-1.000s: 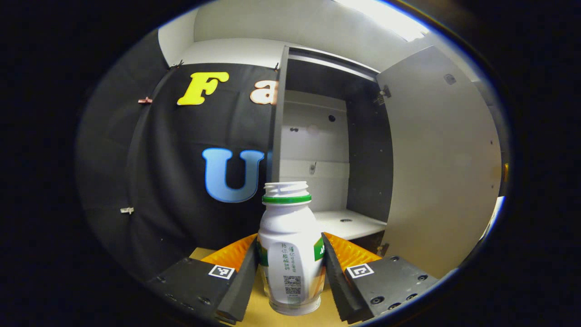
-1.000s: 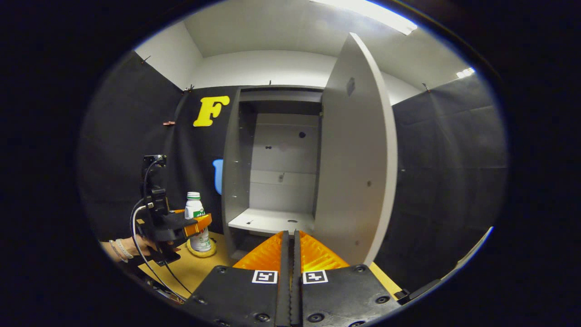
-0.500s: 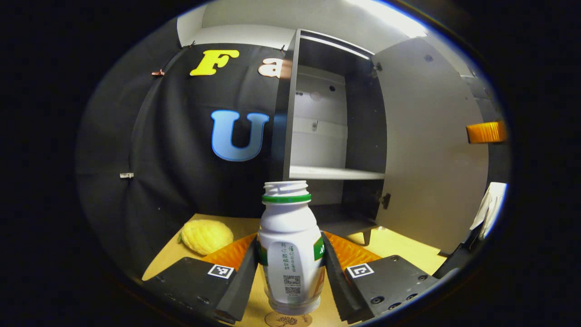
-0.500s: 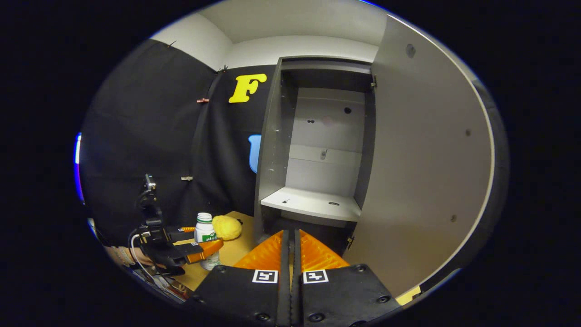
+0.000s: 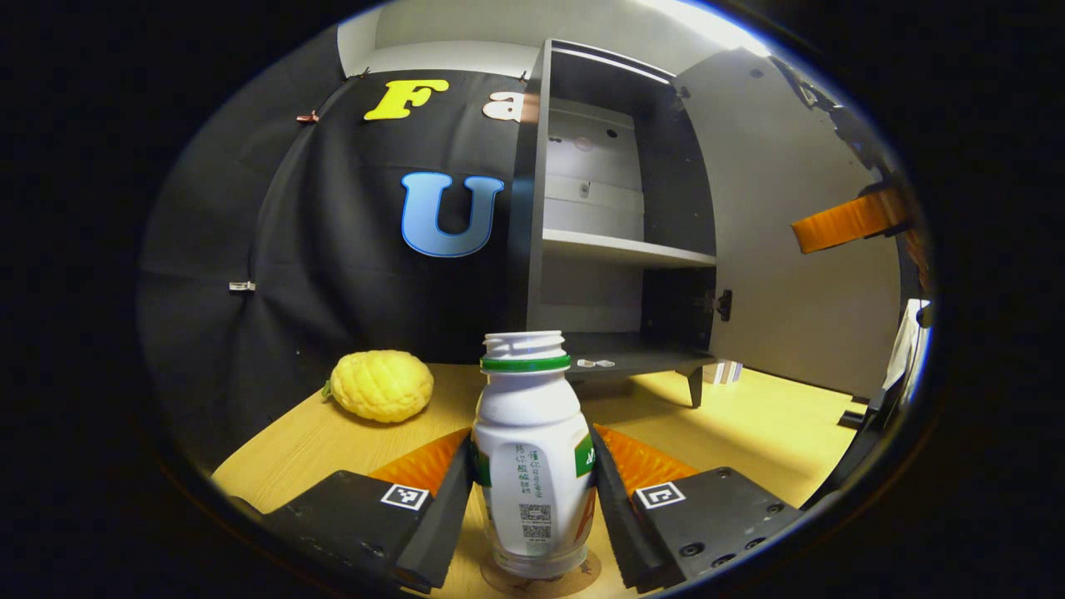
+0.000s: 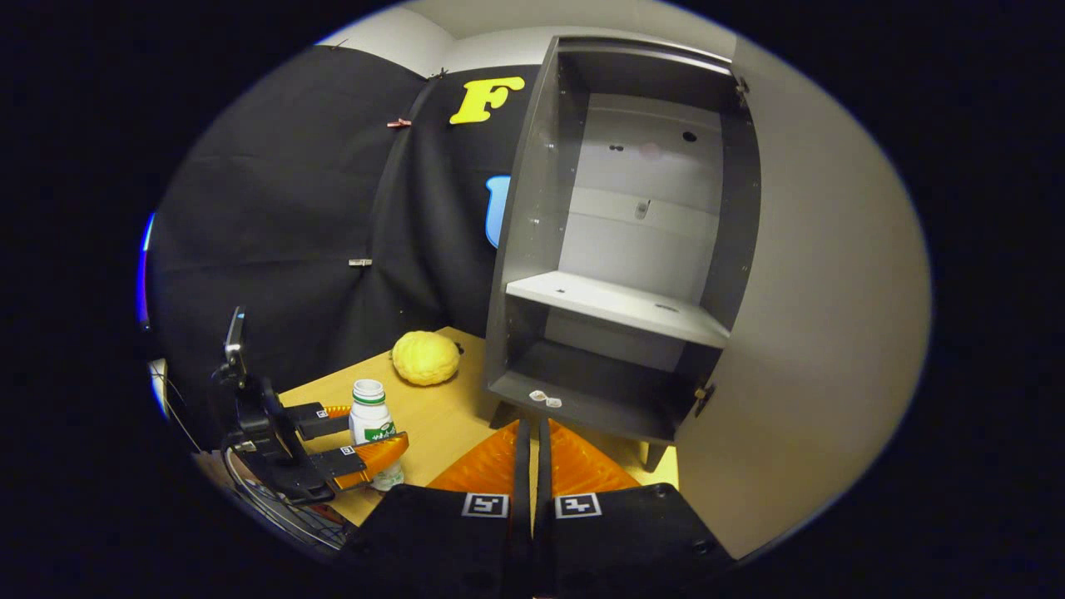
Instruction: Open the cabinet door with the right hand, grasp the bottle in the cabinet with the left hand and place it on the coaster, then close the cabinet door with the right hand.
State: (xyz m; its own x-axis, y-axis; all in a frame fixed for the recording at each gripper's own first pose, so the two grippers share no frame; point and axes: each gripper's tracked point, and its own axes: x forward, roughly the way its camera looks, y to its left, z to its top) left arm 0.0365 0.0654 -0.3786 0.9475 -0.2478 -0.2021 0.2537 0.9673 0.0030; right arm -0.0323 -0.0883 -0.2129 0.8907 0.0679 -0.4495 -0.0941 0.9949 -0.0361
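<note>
Between my left gripper's [image 5: 532,507] fingers stands the bottle [image 5: 531,466], clamped on both sides, upright, its base on the coaster [image 5: 537,578] on the wooden table [image 5: 749,424]. My right gripper [image 6: 529,466] is pressed closed, holding nothing, before the open cabinet [image 6: 624,249] and its door [image 6: 824,333].

Bottle [image 5: 531,466]: you lowered it onto the coaster [image 5: 582,574]; right gripper [image 6: 527,441] dropped nearer the cabinet [image 6: 532,208].

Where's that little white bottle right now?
The bottle is between the left gripper's fingers, low in the left gripper view, over the coaster on the wooden table, with the yellow fruit behind-left.
</note>
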